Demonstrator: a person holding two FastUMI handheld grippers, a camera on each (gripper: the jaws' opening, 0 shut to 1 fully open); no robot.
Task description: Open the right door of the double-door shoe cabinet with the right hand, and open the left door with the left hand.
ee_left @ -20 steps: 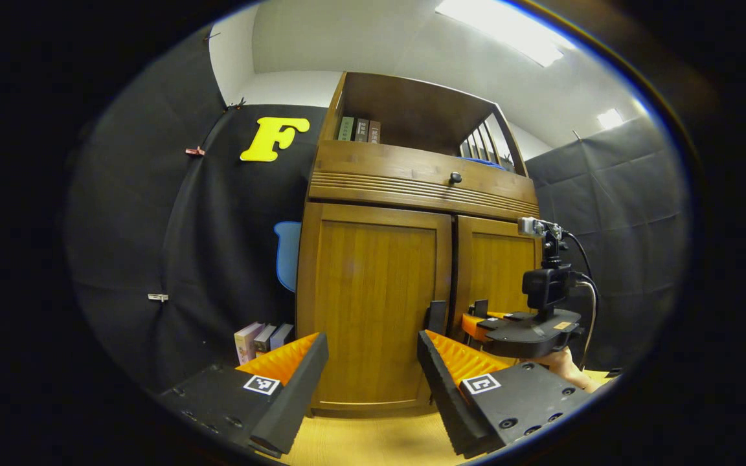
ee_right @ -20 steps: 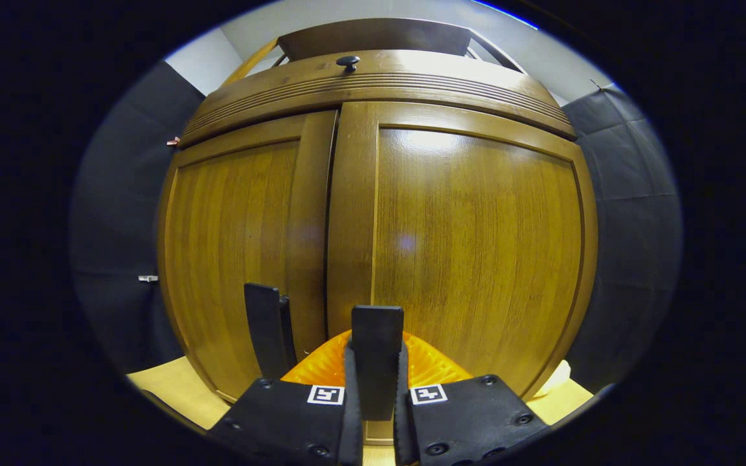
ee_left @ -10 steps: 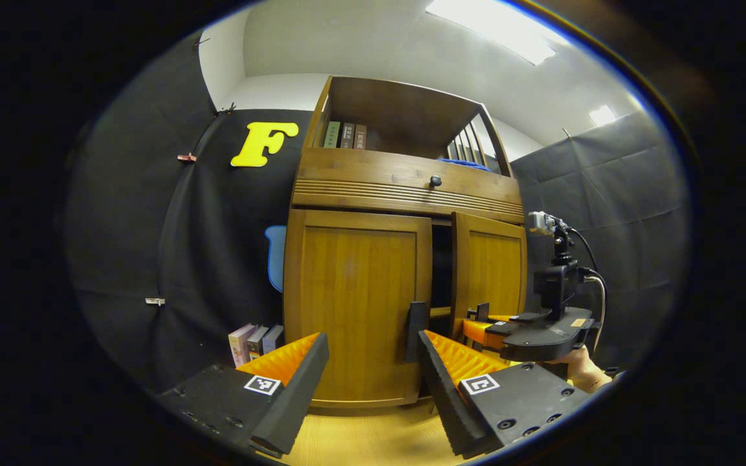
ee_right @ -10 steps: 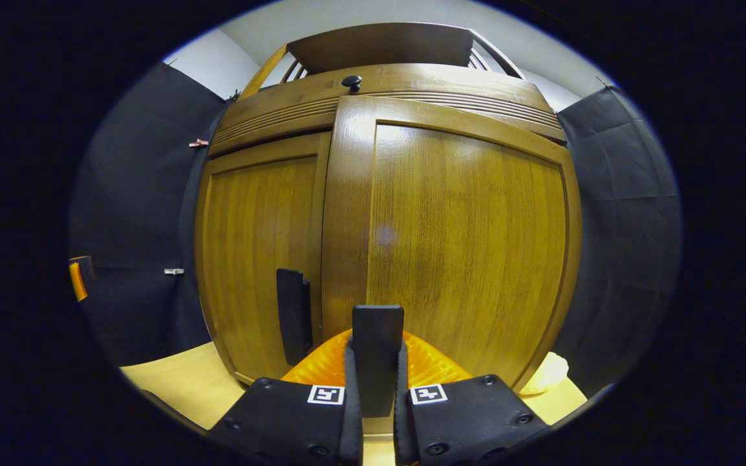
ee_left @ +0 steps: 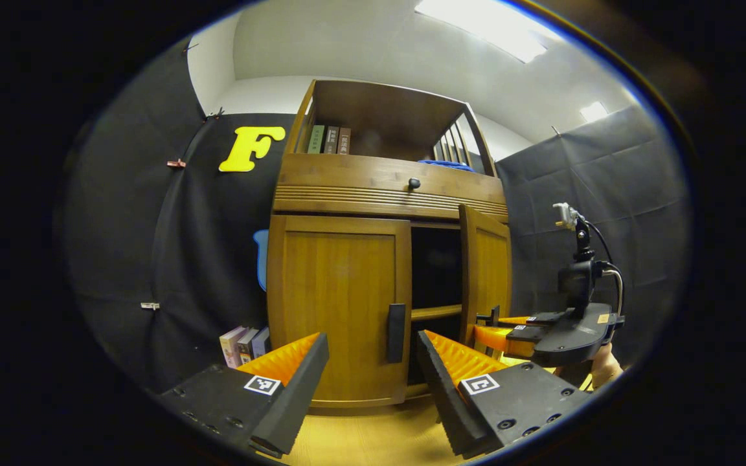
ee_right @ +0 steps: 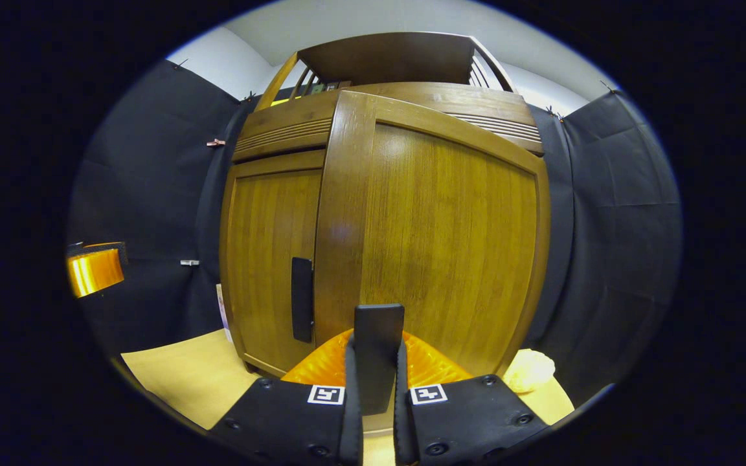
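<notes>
- The right gripper (ee_right: 373, 388) is seen closed on the upright handle (ee_right: 378, 353) of the right door (ee_right: 438, 233), with both fingers pressed against it and the handle's long axis running vertically between them.
- The left gripper (ee_left: 370, 369) is held wide open, with nothing between its fingers, in front of the cabinet and apart from it.
- The left door's handle (ee_left: 396, 332) is seen ahead of the left gripper and slightly to its right, its long axis vertical; the left gripper is judged the nearer tool to it.
- The left door (ee_left: 337, 310) is shut, while the right door is swung partly out, so that a dark interior with 1 shelf (ee_left: 436, 312) is exposed.
- 2 doors, 2 handles and 2 grippers are counted; 1 knob (ee_left: 414, 184) is seen on the drawer above.
- Books (ee_left: 327, 139) are stood on the top shelf.
</notes>
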